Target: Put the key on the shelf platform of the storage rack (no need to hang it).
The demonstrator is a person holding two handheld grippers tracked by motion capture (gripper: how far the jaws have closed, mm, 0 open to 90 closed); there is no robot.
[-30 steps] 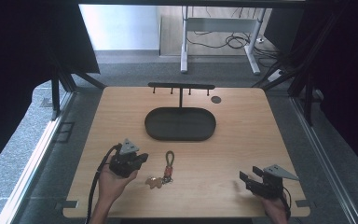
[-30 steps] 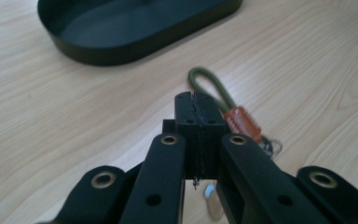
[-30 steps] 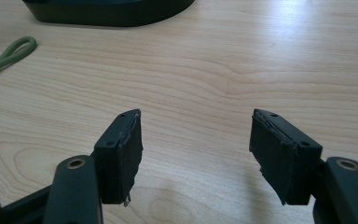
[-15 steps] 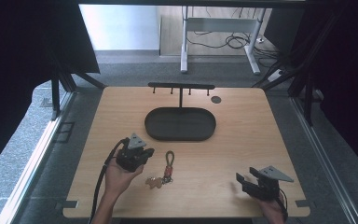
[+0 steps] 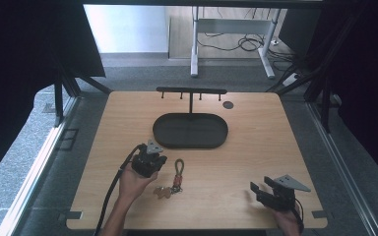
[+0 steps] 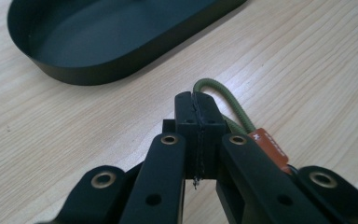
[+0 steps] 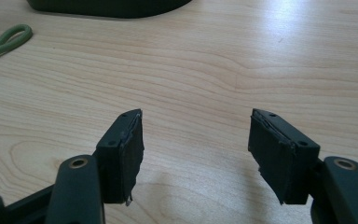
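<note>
On the left, the left gripper (image 5: 153, 163) sits low over the wooden surface (image 5: 256, 147), its jaws pressed together with nothing between them. Just right of it lies the keyring (image 5: 176, 176): a green cord loop (image 6: 228, 100) pointing far, an orange tag (image 6: 270, 147), and keys at the near end. In the left gripper view the loop curves right beside the closed jaw tips; whether it touches them cannot be told.

Beyond, mid-surface, stands the black oval tray (image 5: 190, 131), with a hook rack (image 5: 191, 92) rising at its far side. Bare wood runs between tray and keyring.

At the near right, the right gripper (image 5: 257, 189) hangs close to the near edge, jaws wide apart and empty, with clear wood ahead of it.
</note>
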